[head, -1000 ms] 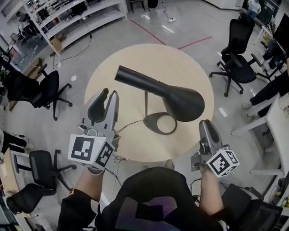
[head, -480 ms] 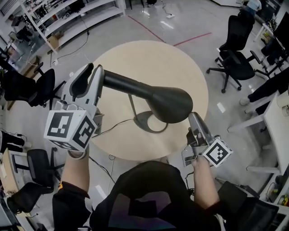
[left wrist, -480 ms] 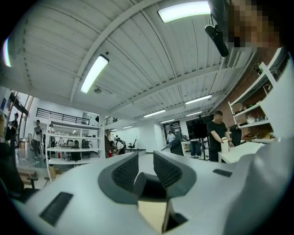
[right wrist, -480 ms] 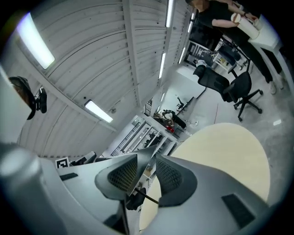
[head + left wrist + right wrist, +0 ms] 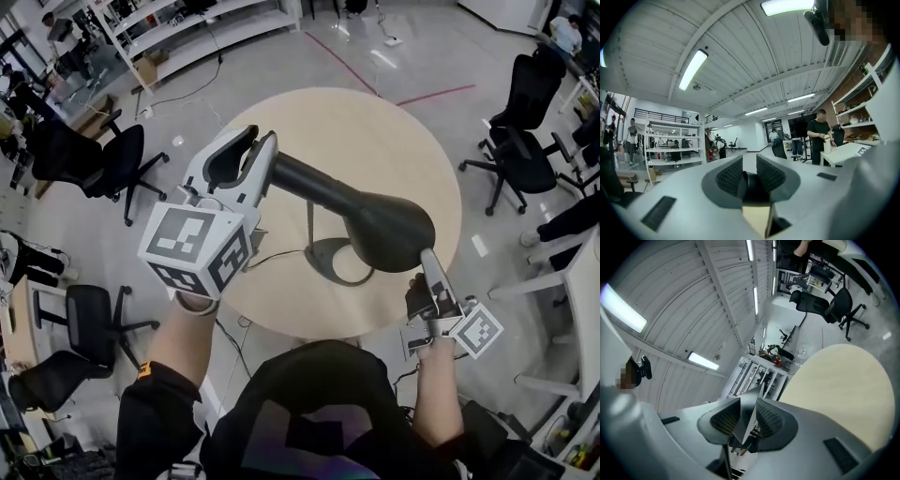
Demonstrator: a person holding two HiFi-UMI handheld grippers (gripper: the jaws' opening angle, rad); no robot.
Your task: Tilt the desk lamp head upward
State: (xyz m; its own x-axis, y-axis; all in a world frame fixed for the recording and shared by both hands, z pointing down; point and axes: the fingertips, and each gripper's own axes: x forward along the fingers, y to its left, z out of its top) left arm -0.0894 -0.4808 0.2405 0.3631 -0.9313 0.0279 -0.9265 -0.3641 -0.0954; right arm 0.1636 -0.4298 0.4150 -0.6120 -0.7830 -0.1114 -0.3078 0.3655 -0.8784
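Right gripper [image 5: 746, 423] seen with jaws closed on a thin dark edge of the lamp head [image 5: 753, 401], which is held tilted between the ribbed pads. A round pale wooden table [image 5: 843, 390] is seen at right. Beyond it, white shelving [image 5: 761, 373] and a black office chair [image 5: 829, 303] are noted. A ceiling strip light [image 5: 704, 361] is lit.
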